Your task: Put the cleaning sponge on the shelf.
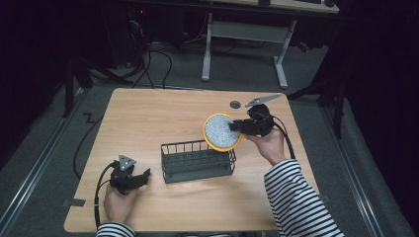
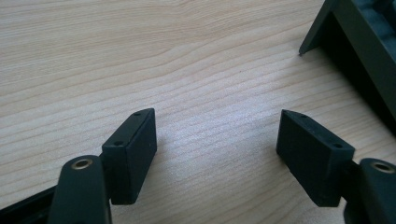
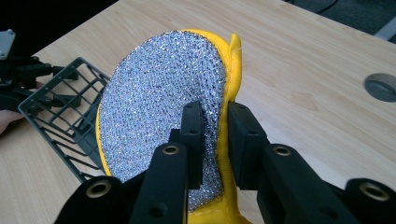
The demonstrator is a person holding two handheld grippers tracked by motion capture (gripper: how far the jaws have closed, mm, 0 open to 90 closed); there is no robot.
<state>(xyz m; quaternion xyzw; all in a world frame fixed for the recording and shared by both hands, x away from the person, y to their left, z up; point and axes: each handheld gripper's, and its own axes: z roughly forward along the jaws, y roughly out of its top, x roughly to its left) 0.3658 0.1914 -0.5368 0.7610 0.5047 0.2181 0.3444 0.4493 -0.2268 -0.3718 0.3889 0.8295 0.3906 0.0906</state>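
Clamping the yellow scrubber's edge, the right tool hides what the left tool shows: jaws apart over bare table.

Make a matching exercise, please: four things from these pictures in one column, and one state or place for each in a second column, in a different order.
Things:
1. round yellow sponge with silver scouring mesh
2. dark grey wire basket
3. left gripper
4. small round grey hole in the wooden table

States or places:
A. jaws wide apart, nothing between them
B. stands in the middle of the table
C. clamped on its edge by the right gripper, lifted above the basket's far right corner
D. near the far edge of the table

Pairs: 1-C, 2-B, 3-A, 4-D
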